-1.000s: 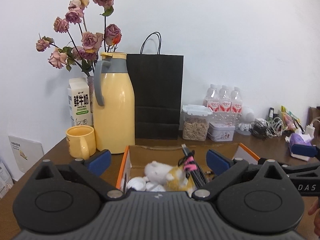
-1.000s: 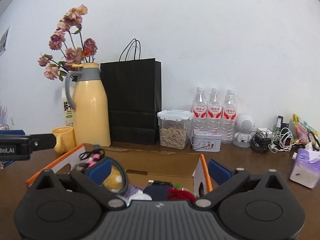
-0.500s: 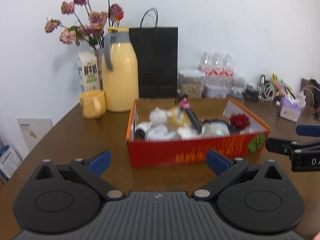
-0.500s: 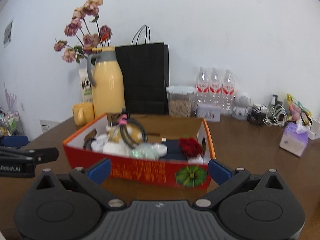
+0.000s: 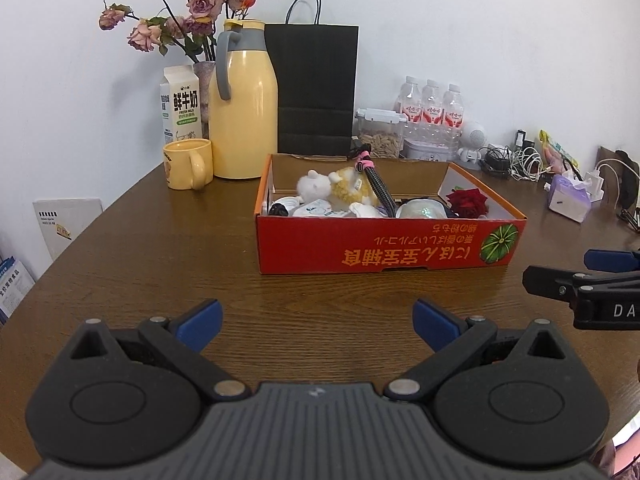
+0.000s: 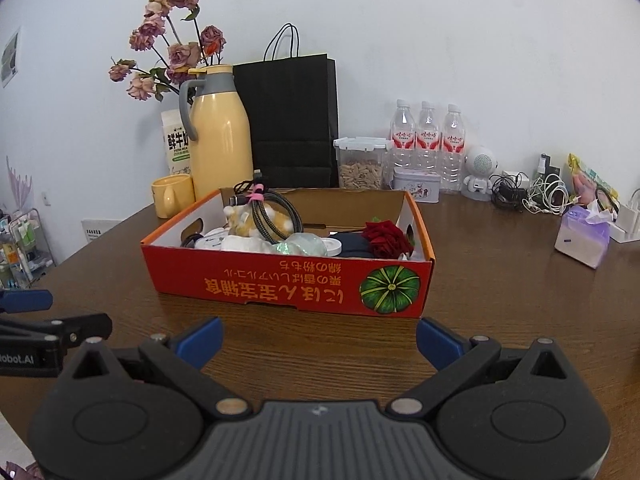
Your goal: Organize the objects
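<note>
In the left wrist view, the left gripper [image 5: 317, 319] has its fingers wide apart and empty above the table [image 5: 160, 280], and the red box [image 5: 384, 246] full of small things stands ahead. In the right wrist view, the right gripper [image 6: 319, 338] is also spread wide and holds nothing, with the same box [image 6: 288, 284] just in front of it.

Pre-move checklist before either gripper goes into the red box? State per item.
1. Left gripper open, holding nothing: ok.
2. Right gripper open, holding nothing: ok.
3. Red box flat on the table, open top: ok.
4. Bare table between grippers and box: ok.
5. Black cable coiled on the plush toy, may drag it if lifted: not ok.
6. Items under the red rose: cannot tell.
</note>
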Demonstrator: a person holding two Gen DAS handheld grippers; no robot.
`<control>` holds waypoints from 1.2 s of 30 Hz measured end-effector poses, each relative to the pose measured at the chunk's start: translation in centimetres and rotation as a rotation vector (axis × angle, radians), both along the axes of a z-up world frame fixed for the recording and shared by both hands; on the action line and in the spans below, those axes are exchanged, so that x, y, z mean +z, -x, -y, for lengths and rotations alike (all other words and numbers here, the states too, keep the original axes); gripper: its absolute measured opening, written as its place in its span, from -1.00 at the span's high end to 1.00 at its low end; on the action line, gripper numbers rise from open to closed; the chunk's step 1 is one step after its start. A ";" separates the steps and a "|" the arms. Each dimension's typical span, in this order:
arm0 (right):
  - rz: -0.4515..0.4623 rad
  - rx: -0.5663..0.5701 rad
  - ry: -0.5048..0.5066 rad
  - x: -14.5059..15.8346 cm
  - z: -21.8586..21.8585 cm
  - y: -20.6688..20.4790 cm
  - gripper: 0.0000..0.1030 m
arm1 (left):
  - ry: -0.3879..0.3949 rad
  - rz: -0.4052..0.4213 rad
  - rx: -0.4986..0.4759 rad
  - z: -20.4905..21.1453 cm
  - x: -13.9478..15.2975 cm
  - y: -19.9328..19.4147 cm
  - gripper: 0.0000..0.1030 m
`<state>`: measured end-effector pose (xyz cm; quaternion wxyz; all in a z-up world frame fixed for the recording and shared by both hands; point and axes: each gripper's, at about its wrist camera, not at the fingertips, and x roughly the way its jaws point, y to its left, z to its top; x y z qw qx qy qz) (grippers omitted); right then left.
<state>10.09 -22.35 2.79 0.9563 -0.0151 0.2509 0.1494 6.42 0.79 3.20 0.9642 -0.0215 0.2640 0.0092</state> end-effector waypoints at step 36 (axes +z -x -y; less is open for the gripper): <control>0.001 -0.009 0.000 0.1 0.1 0.3 -1.00 | 0.007 0.010 0.005 -0.1 0.3 0.0 -1.00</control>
